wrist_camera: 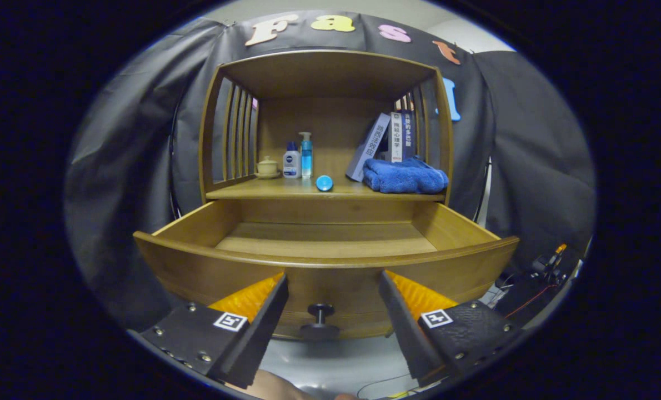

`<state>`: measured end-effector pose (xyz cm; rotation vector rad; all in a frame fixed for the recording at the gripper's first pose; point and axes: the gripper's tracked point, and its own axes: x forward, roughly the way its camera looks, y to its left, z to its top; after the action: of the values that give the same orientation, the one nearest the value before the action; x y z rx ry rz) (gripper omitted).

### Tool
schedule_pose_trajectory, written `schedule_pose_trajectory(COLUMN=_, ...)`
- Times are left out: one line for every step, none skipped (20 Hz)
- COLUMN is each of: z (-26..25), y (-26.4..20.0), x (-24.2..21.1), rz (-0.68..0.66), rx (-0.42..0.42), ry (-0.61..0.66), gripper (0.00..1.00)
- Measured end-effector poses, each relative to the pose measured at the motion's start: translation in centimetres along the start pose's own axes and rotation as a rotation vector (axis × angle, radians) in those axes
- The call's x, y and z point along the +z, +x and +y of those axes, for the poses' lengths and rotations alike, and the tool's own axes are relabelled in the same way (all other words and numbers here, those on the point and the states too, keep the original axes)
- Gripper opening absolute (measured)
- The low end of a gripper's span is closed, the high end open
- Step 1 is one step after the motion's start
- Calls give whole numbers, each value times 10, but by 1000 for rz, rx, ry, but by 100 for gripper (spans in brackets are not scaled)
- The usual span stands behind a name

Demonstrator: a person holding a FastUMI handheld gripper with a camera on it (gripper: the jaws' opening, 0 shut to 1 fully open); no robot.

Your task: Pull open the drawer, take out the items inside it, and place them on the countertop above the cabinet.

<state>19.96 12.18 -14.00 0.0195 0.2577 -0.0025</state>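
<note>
The drawer (325,261) stands pulled out of the wooden cabinet (325,72), its floor bare as far as the view shows. The gripper (333,283) is spread wide, holding nothing, with the drawer knob (320,319) between its fingers (untouched). On the countertop (286,191) above sit a small blue ball (324,182), two bottles (299,158), a lidded cup (267,166), a folded blue towel (404,176) and leaning books (389,141).

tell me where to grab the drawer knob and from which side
Grip the knob on its thin stem, just behind the round cap, coming straight in from the front. It sticks out of the drawer front toward the open gripper, whose fingers sit either side of it, so closing them sideways on the stem lets the cap stop any slipping.
</note>
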Motion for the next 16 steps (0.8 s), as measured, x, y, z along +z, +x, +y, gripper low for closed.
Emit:
schedule_pose_trajectory(z=1, y=2, x=-1, rz=5, rx=5, ry=6, gripper=98)
schedule_pose_trajectory(z=2, y=3, x=-5, rz=18, rx=11, ry=17, gripper=99)
schedule_pose_trajectory(z=2, y=5, x=-6, rz=25, rx=20, ry=33, gripper=99)
schedule_pose_trajectory(z=3, y=7, x=-7, rz=33, rx=30, ry=47, gripper=99)
schedule_pose_trajectory(z=2, y=11, x=-8, rz=44, rx=39, ry=59, gripper=99)
schedule_pose_trajectory(z=2, y=12, x=-7, rz=36, rx=44, ry=71, gripper=99)
schedule_pose_trajectory(z=2, y=16, x=-7, rz=38, rx=44, ry=66, gripper=99)
schedule_pose_trajectory(z=2, y=17, x=-7, rz=36, rx=41, ry=56, gripper=99)
schedule_pose_trajectory(z=2, y=20, x=-4, rz=31, rx=39, ry=49, gripper=99)
schedule_pose_trajectory(z=1, y=22, x=-4, rz=32, rx=40, ry=46, gripper=99)
schedule_pose_trajectory(z=1, y=25, x=-2, rz=28, rx=42, ry=50, gripper=99)
schedule_pose_trajectory(z=1, y=28, x=-1, rz=28, rx=46, ry=49, gripper=99)
schedule_pose_trajectory(z=2, y=31, x=0, rz=27, rx=45, ry=46, gripper=99)
schedule_pose_trajectory(z=1, y=33, x=2, rz=26, rx=44, ry=40, gripper=99)
schedule_pose_trajectory(z=1, y=37, x=4, rz=21, rx=44, ry=34, gripper=99)
schedule_pose_trajectory(z=2, y=39, x=7, rz=14, rx=43, ry=35, gripper=99)
